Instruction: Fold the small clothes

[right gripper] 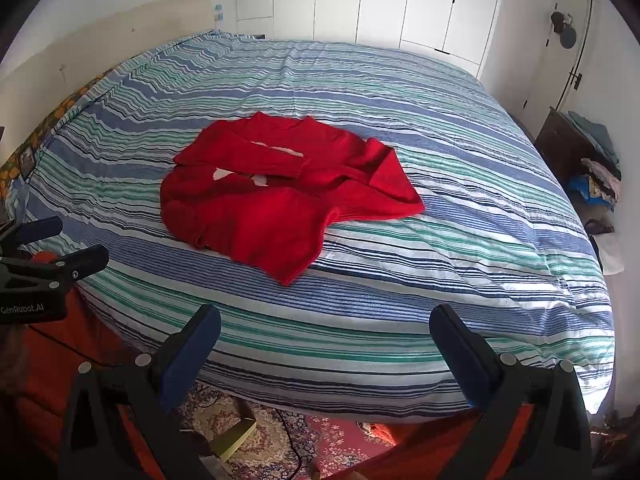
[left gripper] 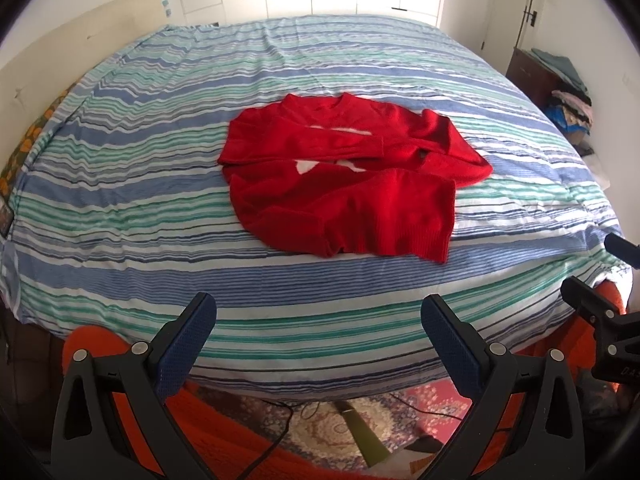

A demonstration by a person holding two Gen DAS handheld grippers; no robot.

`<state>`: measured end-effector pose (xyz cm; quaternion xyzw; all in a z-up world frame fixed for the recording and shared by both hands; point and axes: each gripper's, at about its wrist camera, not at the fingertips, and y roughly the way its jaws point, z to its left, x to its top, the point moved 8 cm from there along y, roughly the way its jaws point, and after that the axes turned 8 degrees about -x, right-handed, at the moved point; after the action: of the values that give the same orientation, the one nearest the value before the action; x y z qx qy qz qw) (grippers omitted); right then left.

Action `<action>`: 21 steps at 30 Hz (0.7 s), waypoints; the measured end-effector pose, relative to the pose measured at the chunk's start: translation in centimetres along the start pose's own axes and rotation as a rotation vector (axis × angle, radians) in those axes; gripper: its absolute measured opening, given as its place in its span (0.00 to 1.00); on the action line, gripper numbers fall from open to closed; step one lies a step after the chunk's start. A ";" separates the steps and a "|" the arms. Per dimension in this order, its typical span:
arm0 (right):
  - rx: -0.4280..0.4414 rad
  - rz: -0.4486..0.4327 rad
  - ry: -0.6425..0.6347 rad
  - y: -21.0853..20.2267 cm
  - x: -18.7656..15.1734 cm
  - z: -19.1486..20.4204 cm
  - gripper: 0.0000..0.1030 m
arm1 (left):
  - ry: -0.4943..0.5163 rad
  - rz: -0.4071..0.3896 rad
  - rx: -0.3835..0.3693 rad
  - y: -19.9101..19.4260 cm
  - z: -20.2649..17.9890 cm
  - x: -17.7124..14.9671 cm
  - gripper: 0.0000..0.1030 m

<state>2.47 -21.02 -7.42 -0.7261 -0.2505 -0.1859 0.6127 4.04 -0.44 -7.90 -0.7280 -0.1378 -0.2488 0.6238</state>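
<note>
A small red sweater (left gripper: 344,176) with white patches lies on the striped bedcover (left gripper: 160,184), its sleeves folded across the chest. It also shows in the right wrist view (right gripper: 276,196), left of centre. My left gripper (left gripper: 318,312) is open and empty, held at the near edge of the bed, well short of the sweater. My right gripper (right gripper: 324,324) is open and empty too, also at the near edge. The right gripper's fingers show at the right edge of the left wrist view (left gripper: 600,304). The left gripper's fingers show at the left edge of the right wrist view (right gripper: 60,256).
A beige headboard (left gripper: 72,52) stands at the left. White wardrobe doors (right gripper: 380,0) line the far wall. A dark cabinet with piled clothes (right gripper: 588,160) stands at the right. A patterned rug (left gripper: 360,420) with cables lies below the bed's near edge.
</note>
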 end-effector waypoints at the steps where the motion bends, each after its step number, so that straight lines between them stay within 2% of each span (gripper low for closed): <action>1: 0.001 0.001 0.001 0.0 0.0 0.0 1.00 | 0.000 0.001 0.001 0.0 0.0 0.0 0.99; 21: 0.002 0.010 0.004 0.3 0.0 0.1 1.00 | 0.011 0.006 0.007 0.3 -0.1 0.0 0.99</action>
<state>2.64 -20.92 -7.69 -0.7263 -0.2460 -0.1841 0.6149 4.11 -0.60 -8.12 -0.7247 -0.1331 -0.2505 0.6280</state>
